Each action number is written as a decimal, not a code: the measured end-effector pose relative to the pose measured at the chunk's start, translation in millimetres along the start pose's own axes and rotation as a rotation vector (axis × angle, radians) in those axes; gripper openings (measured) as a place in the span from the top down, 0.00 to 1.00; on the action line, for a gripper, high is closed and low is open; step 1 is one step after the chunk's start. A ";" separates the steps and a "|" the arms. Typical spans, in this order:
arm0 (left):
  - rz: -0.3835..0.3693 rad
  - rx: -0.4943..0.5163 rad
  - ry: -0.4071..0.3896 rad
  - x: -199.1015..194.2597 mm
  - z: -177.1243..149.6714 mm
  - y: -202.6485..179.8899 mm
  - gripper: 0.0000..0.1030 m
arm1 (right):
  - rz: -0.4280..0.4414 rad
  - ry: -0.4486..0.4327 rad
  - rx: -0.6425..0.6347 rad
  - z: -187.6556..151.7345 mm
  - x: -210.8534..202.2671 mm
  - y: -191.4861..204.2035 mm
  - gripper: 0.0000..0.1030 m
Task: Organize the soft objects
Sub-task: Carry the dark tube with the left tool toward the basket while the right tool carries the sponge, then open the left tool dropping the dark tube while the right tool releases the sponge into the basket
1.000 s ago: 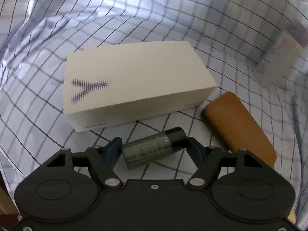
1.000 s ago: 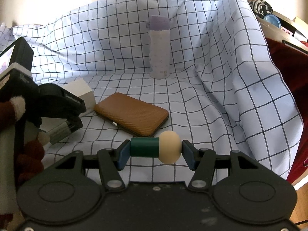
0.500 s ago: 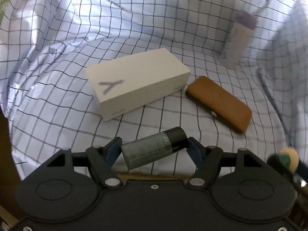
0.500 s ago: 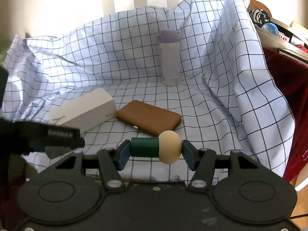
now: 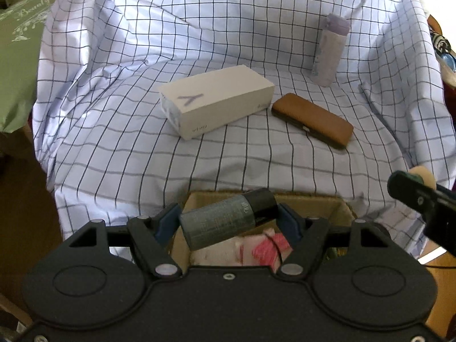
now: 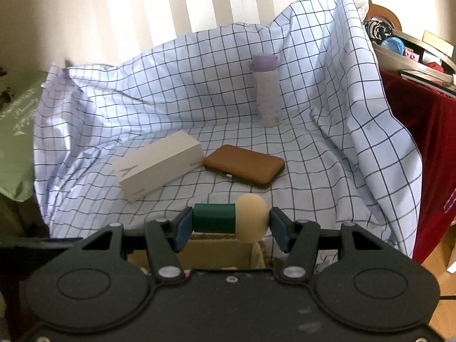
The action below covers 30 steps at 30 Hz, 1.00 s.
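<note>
While we carry one piece in each hand, our left tool (image 5: 229,221) is clamped end to end on a grey tube with a black cap (image 5: 228,218), held tilted above an open cardboard box (image 5: 340,203) where something white and pink (image 5: 265,249) lies. We judge the tube light and a little yielding, its skin probably slick, so holding it by its two ends seems safer than pinching the middle, where it might squirm out. Our right tool (image 6: 229,219) is closed on a green cylinder with a cream ball end (image 6: 230,219), gripped lengthwise just above the box edge; it looks light and possibly spongy, and the round end could roll off the pad if we squeeze unevenly.

Further out, on a checked cloth (image 5: 119,148) that drapes the table and rises in folds behind, lie a white carton (image 5: 216,104), then a brown case (image 5: 312,119) just beside it, and an upright pale bottle with a lilac cap (image 5: 329,50) well back. A green bag (image 5: 17,57) sits at the left edge, a red cloth (image 6: 427,154) and cluttered shelf at the right, with striped curtains behind
</note>
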<state>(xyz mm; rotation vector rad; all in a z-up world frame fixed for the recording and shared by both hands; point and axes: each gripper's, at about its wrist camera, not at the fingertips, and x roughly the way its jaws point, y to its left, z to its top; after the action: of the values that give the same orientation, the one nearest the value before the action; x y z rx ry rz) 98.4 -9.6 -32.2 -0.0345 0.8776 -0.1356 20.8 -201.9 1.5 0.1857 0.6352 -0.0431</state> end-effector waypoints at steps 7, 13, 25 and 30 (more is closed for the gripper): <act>0.005 0.005 -0.008 -15.4 -21.9 -4.3 0.34 | 0.034 -0.017 0.008 -14.6 -27.6 0.8 0.44; 0.004 0.015 -0.015 -28.2 -38.4 -10.0 0.34 | 0.055 -0.024 0.028 -26.6 -48.0 -1.7 0.44; 0.032 -0.009 0.027 -21.1 -54.3 -3.0 0.34 | 0.022 0.067 0.032 -41.8 -38.1 -0.5 0.44; 0.032 -0.014 0.038 -18.1 -57.4 -1.9 0.34 | 0.007 0.094 0.046 -46.9 -33.2 -3.0 0.44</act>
<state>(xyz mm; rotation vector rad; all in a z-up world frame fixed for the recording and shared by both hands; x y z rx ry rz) 42.6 -7.6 -54.8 -0.0310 0.9170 -0.1009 -33.7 -196.7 -16.3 0.2350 0.7279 -0.0422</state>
